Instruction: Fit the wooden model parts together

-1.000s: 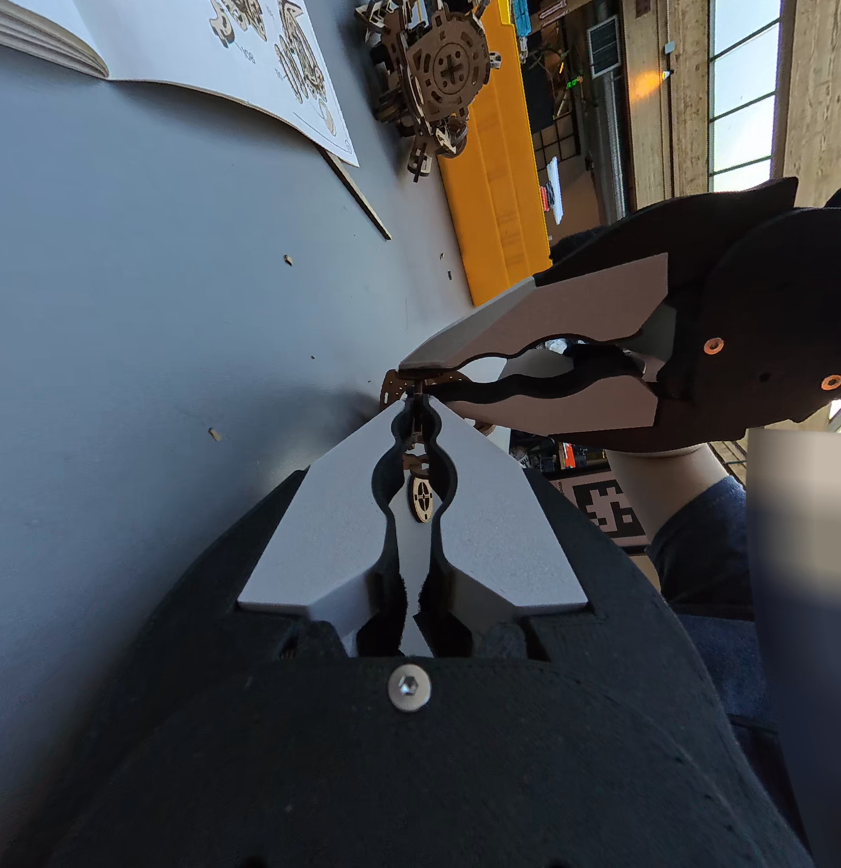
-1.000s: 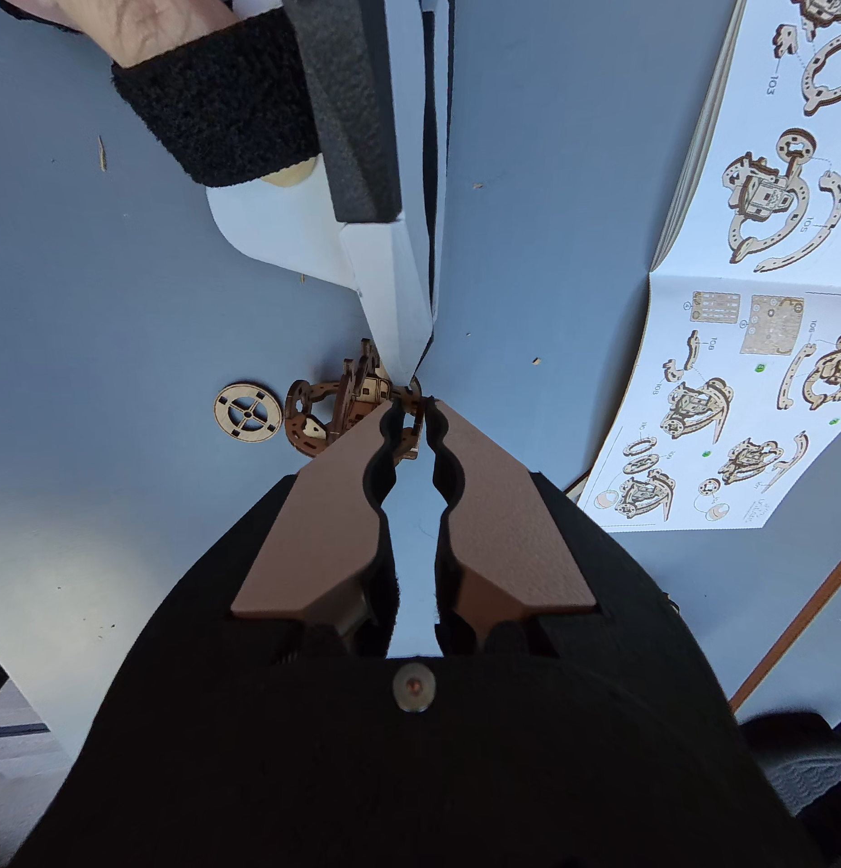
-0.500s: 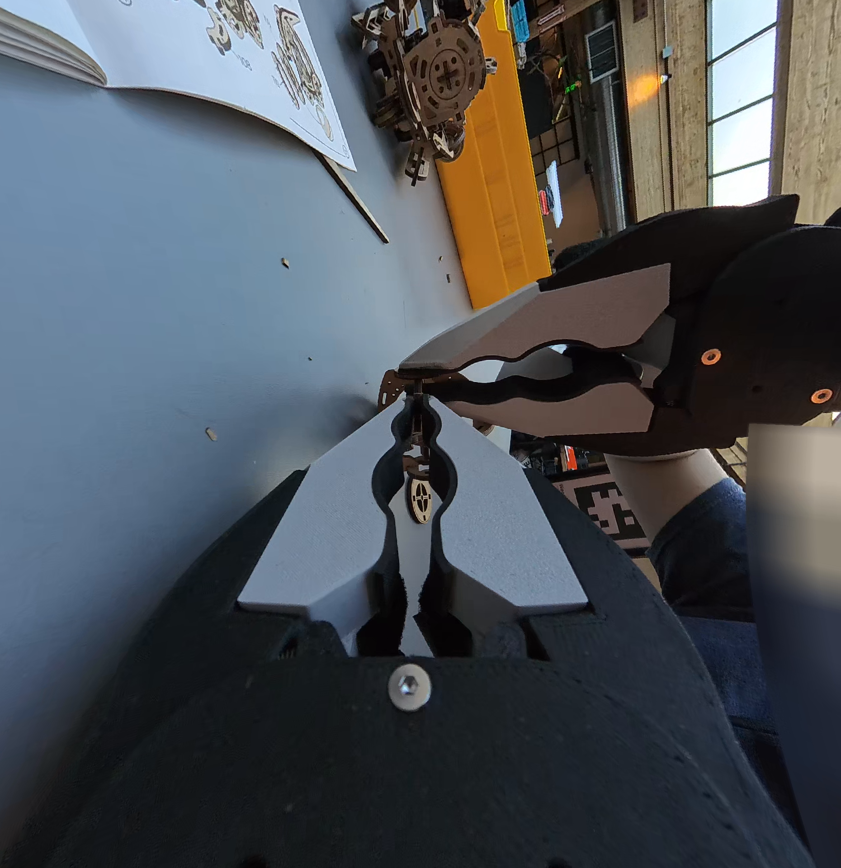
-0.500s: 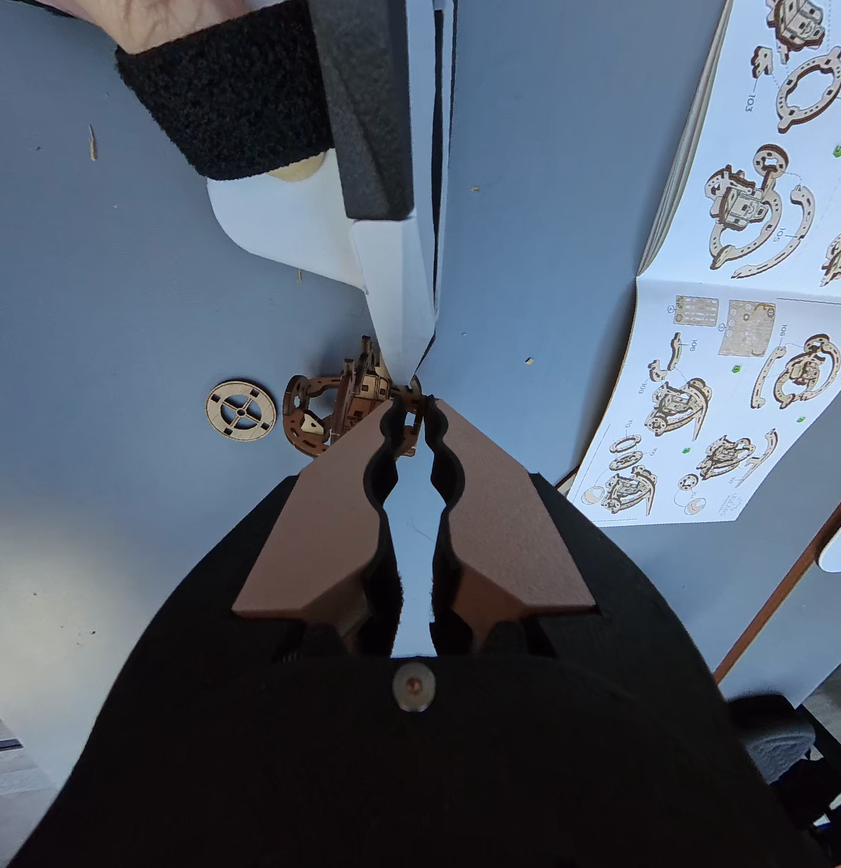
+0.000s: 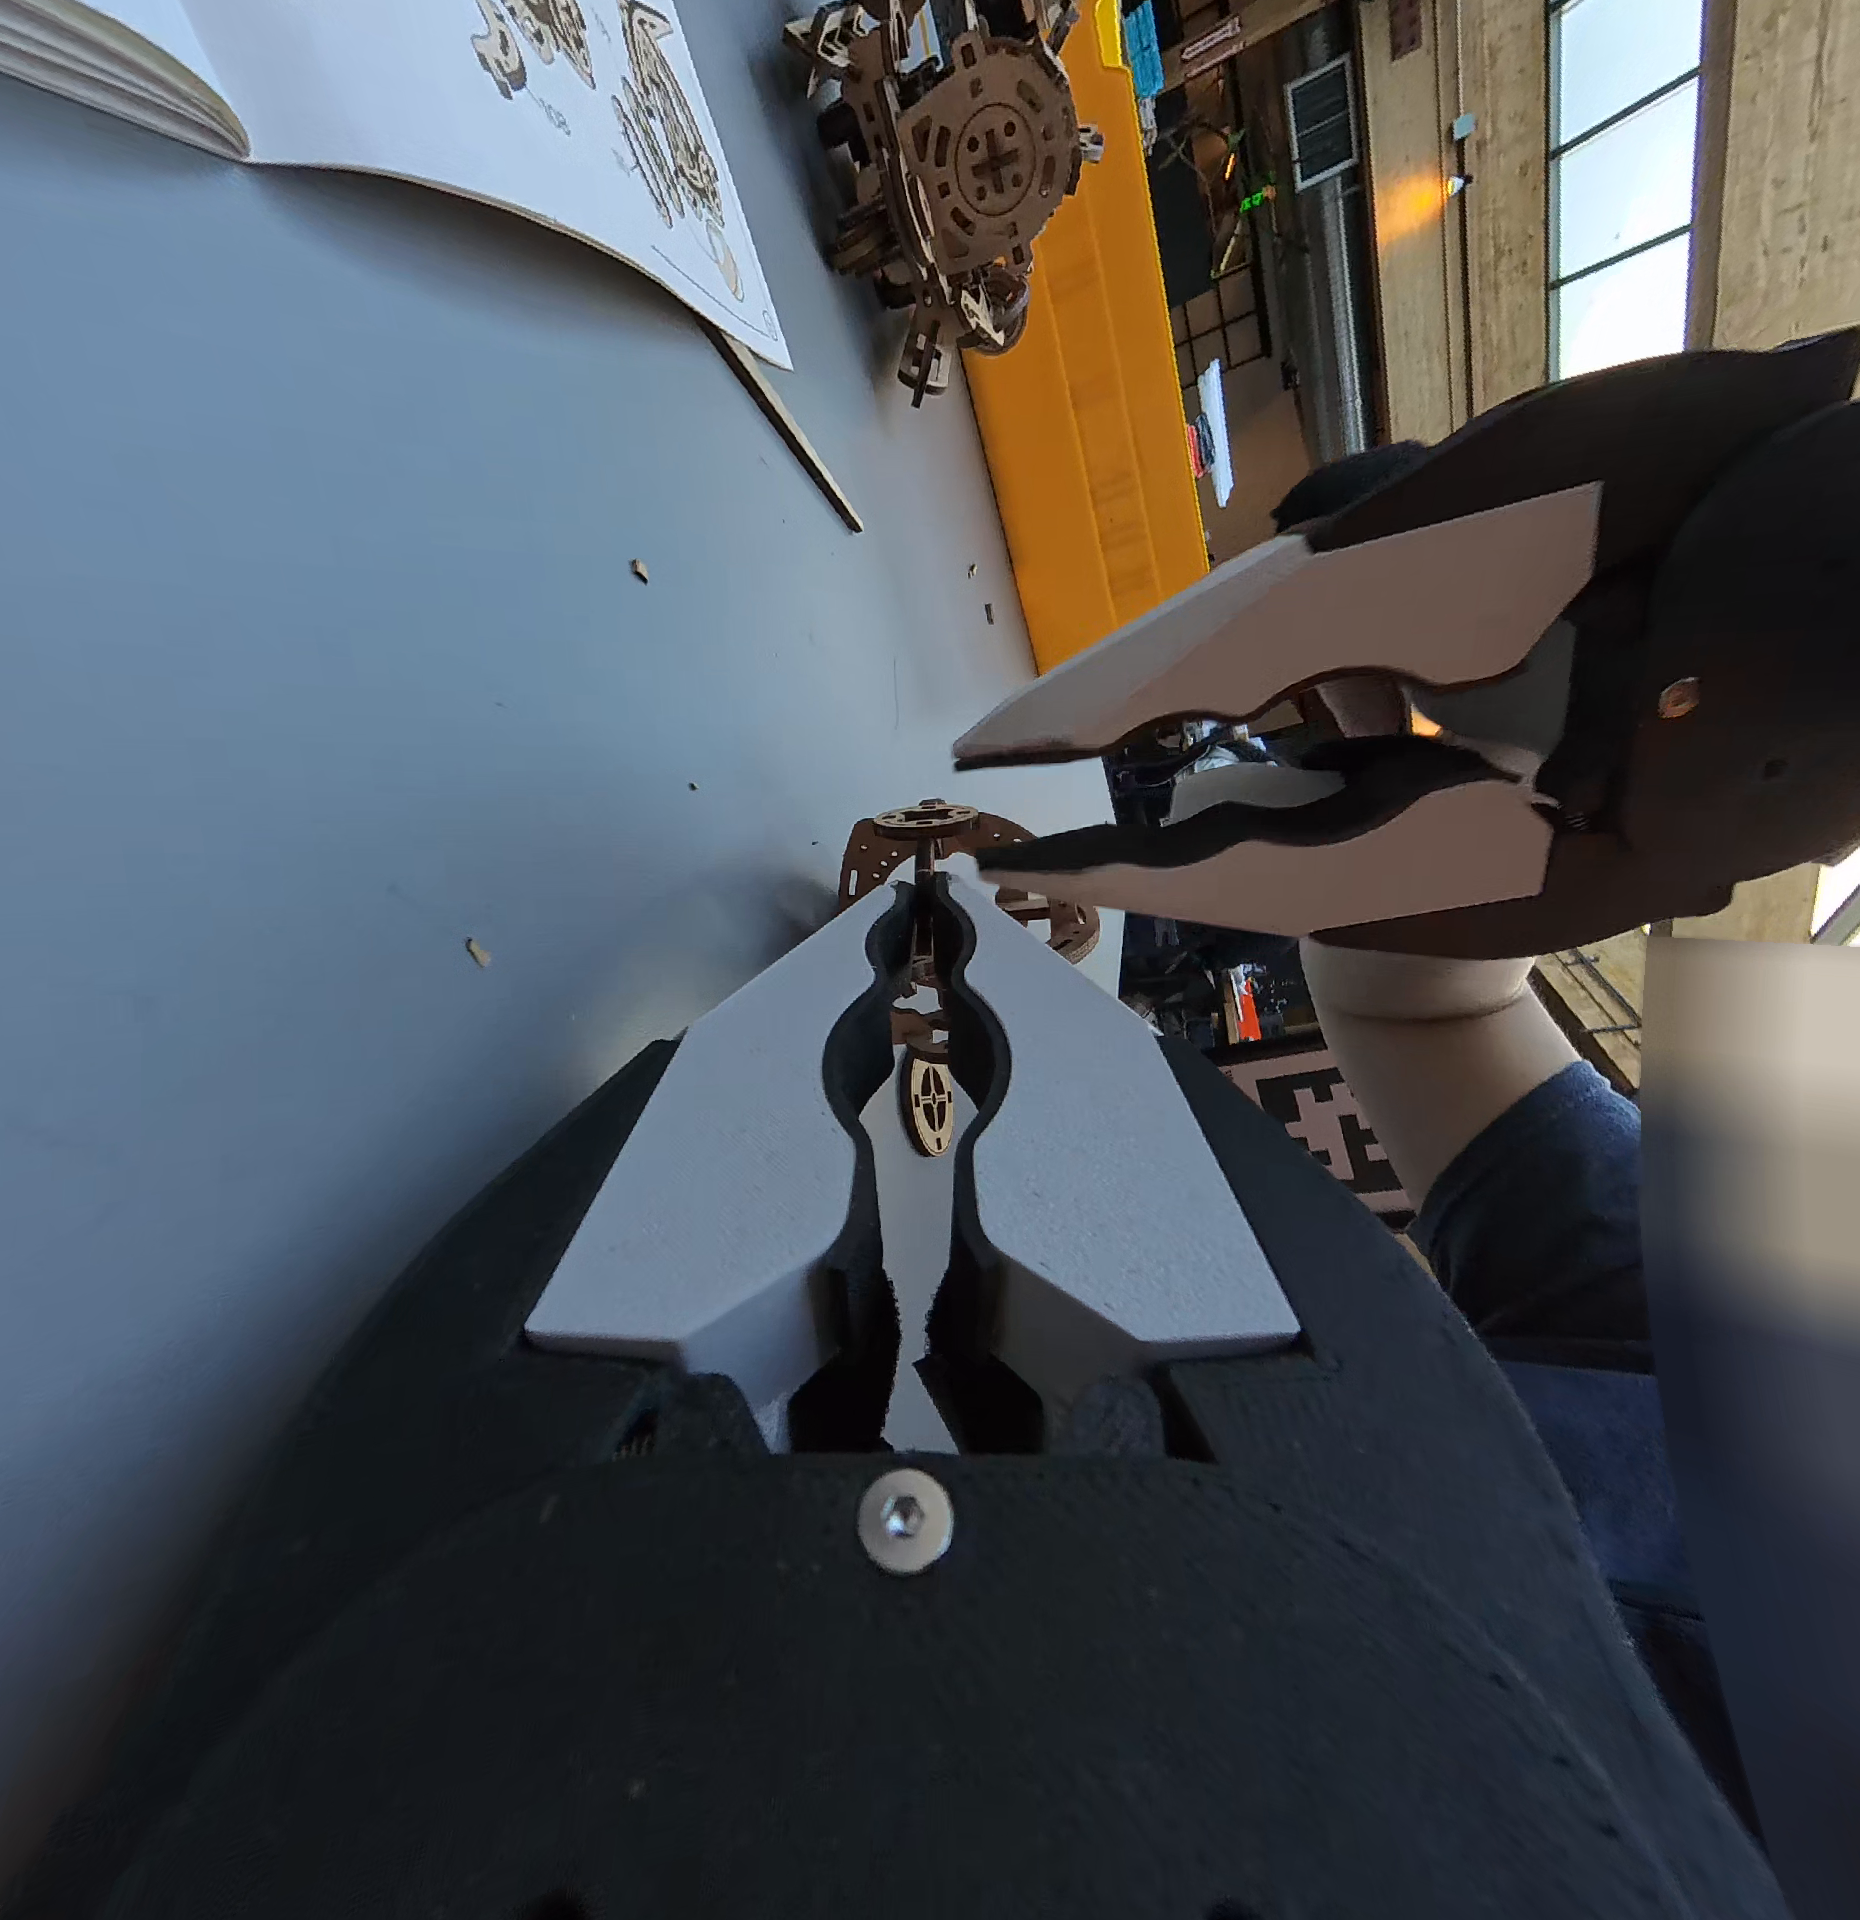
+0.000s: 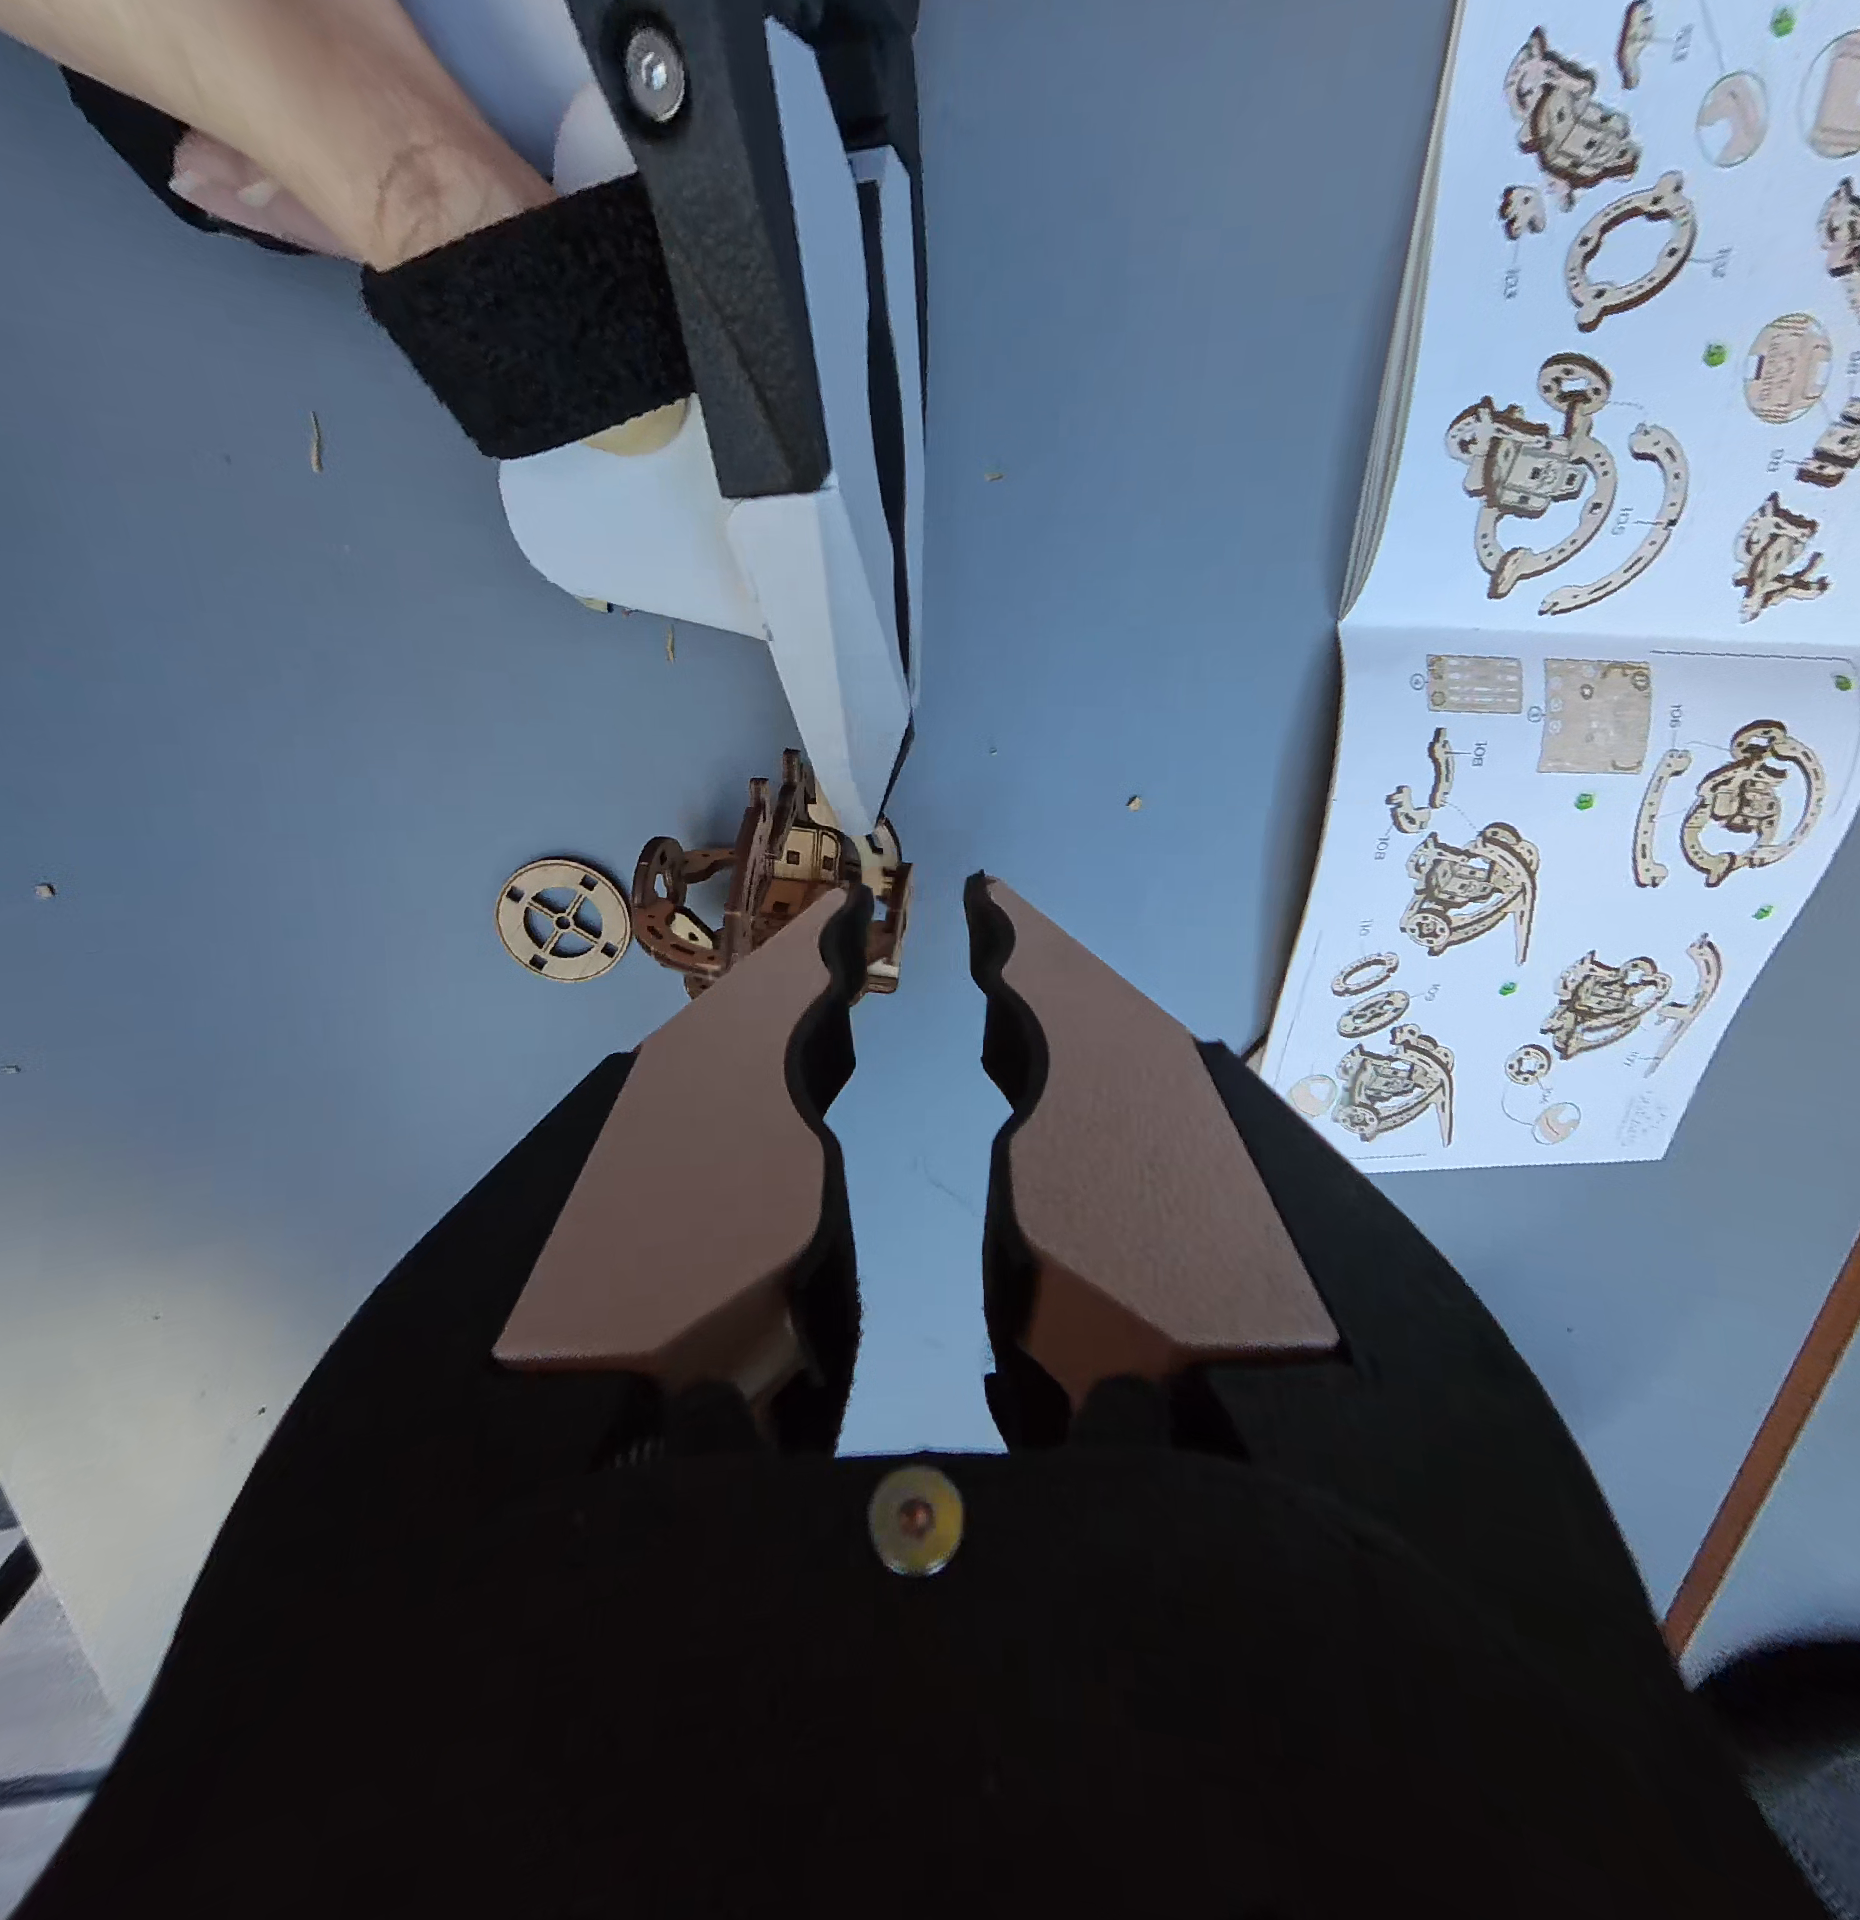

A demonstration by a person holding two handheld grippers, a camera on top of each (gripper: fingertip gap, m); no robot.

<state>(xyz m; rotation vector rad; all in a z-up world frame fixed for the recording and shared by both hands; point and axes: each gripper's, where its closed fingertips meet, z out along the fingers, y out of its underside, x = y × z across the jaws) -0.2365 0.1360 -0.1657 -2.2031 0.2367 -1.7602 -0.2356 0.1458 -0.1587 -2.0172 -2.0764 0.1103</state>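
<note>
Grey matte tabletop (image 5: 282,727), smooth and speckled with tiny wood chips, carries a small laser-cut plywood assembly. The left gripper (image 5: 921,894) has pale grey, faintly ribbed plastic fingers with wavy black foam lining, mounted on a rough black body. Its tips are pressed together on the wooden model (image 6: 770,894), a cluster of thin brown plywood pieces with scorched dark edges, curved perforated bands and a boxy centre. In the left wrist view a small round slotted disc (image 5: 924,821) tops a thin stem of the model just past the fingertips.

The right gripper (image 6: 915,894) has brown textured fingers with the same wavy black lining. Its jaws stand parted with a clear gap of bare table between them, holding nothing. Its left fingertip (image 6: 848,914) lies just beside the model's light-coloured edge; whether they touch cannot be told.

A loose wooden wheel (image 6: 562,920), a flat pale ring with a four-spoke cross, lies on the table just left of the model, apart from it.

An open instruction booklet (image 6: 1591,727), white glossy pages printed with drawings of wooden parts, lies to the right. In the left wrist view a larger built wooden mechanism (image 5: 957,177), round and gear-like, sits beyond the booklet beside a bright yellow bin (image 5: 1092,416).
</note>
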